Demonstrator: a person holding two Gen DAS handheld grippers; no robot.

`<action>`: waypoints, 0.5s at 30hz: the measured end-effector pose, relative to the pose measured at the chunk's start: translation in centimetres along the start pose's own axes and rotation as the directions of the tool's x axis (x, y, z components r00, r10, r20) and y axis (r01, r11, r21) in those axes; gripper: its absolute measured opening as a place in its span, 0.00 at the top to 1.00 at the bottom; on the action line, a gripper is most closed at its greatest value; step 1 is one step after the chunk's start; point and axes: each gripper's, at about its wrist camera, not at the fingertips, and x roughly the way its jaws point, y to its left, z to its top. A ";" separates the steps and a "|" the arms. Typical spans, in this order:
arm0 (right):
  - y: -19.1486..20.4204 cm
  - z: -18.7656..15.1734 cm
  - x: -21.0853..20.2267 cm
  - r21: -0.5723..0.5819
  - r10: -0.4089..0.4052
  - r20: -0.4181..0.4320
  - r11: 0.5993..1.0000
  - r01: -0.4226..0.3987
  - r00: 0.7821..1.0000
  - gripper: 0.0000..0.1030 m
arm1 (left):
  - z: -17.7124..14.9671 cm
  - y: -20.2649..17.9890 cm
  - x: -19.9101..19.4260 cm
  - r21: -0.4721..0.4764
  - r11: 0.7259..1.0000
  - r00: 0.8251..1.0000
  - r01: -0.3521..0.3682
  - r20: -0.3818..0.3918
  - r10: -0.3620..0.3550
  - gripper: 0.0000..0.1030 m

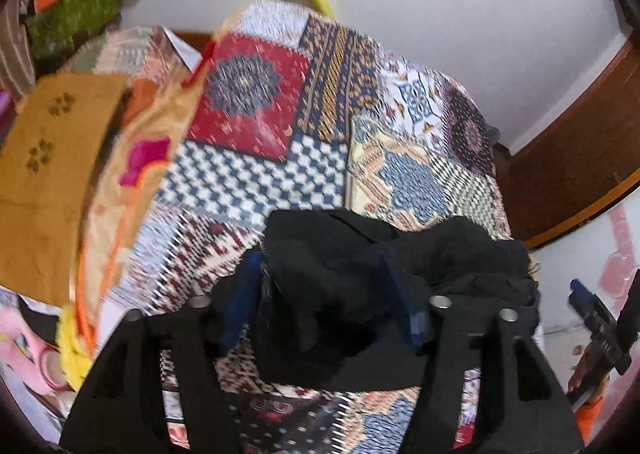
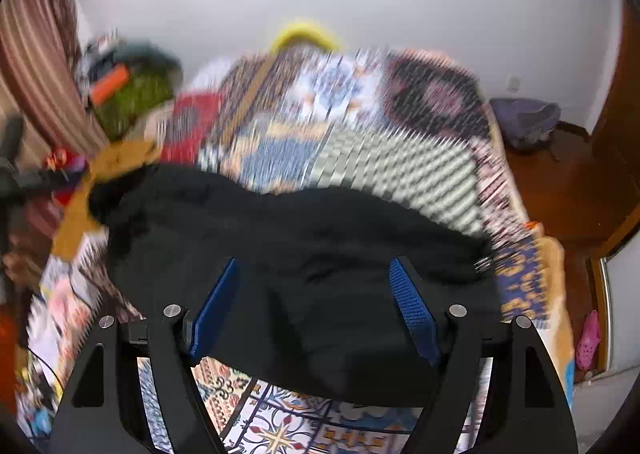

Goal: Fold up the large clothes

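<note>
A large black garment (image 1: 360, 274) lies bunched on a bed with a patchwork cover (image 1: 256, 157). My left gripper (image 1: 328, 282) stands wide open, its blue fingers (image 1: 240, 306) spread at either side of a heap of the black cloth, which sits between them. In the right wrist view the black garment (image 2: 288, 254) spreads wide across the cover (image 2: 360, 157). My right gripper (image 2: 314, 278) is open above it, blue pads (image 2: 412, 310) apart, nothing pinched. The right gripper also shows at the left view's right edge (image 1: 596, 322).
A mustard cloth with paw prints (image 1: 52, 173) and orange-pink fabric (image 1: 144, 157) lie left of the bed. A cluttered shelf (image 1: 72, 9) stands at far left. A wooden door (image 1: 580, 157) and floor are at right. A blue-grey bundle (image 2: 524, 121) and pink shoe (image 2: 590, 342) sit on the floor.
</note>
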 end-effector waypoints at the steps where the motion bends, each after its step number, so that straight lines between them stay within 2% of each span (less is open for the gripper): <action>1: 0.4 -0.1 1.4 -0.015 -0.009 -0.030 1.000 0.009 1.000 0.28 | -0.1 -0.3 -0.5 0.019 1.000 1.000 -0.012 0.022 0.012 0.36; 4: 0.9 -0.4 5.6 -0.028 -0.058 -0.102 0.998 0.056 0.993 0.28 | -0.5 -1.1 -1.1 0.070 0.997 0.998 -0.045 0.043 0.042 0.35; 7: 0.0 -0.1 7.2 0.029 -0.044 -0.127 0.998 0.049 0.991 0.28 | -1.8 -2.9 -0.9 0.176 0.978 0.992 -0.115 0.066 0.105 0.33; 9: -0.4 0.1 7.1 0.064 -0.024 -0.128 0.997 0.032 0.992 0.28 | -2.8 -4.2 -0.2 0.242 0.961 0.990 -0.136 0.072 0.122 0.32; 12: -0.6 0.4 5.7 0.078 -0.006 -0.105 0.997 0.014 0.994 0.28 | -4.6 -6.9 1.8 0.334 0.935 0.993 -0.118 0.049 0.108 0.31; 15: -0.4 0.4 4.1 0.056 -0.009 -0.060 0.998 0.013 0.998 0.28 | -6.2 -10.2 4.5 0.401 0.914 0.998 -0.062 0.003 0.066 0.31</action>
